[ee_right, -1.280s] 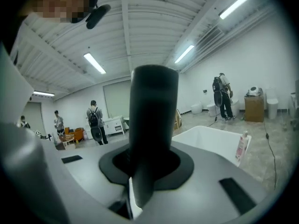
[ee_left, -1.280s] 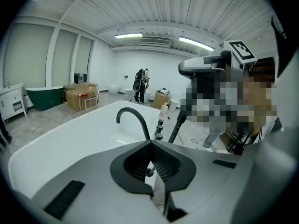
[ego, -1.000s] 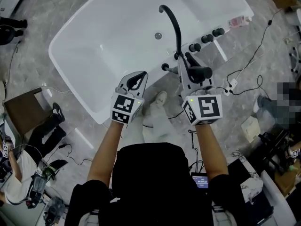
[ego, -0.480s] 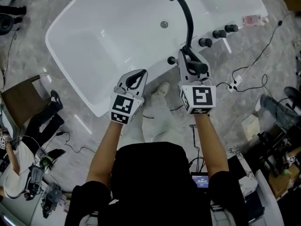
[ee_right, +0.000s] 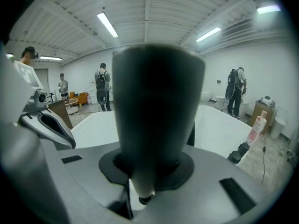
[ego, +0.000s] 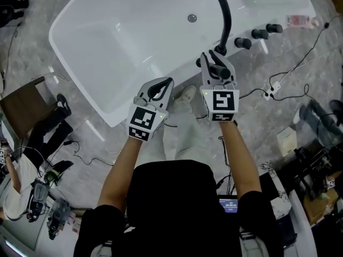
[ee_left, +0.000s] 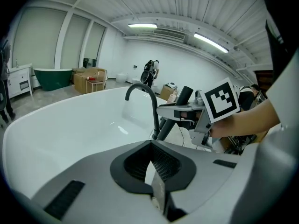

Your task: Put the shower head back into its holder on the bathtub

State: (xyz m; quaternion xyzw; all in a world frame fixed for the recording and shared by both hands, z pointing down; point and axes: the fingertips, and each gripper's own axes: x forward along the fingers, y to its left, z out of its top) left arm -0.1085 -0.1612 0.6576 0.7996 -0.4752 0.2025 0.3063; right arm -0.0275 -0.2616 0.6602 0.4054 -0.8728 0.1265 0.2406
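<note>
While the right gripper (ego: 213, 63) grasps the black shower head (ee_right: 156, 106) between its jaws, that head hangs over the near rim of the white bathtub (ego: 80, 71), just beside the base of the curved black spout (ego: 226, 15). Nearby, the left gripper (ego: 161, 87) hovers beside the same rim, jaws clenched on nothing.

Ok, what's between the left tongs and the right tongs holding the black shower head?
In the head view, only the person's white shoe on the grey stone floor, beside the white bathtub's rim.
</note>
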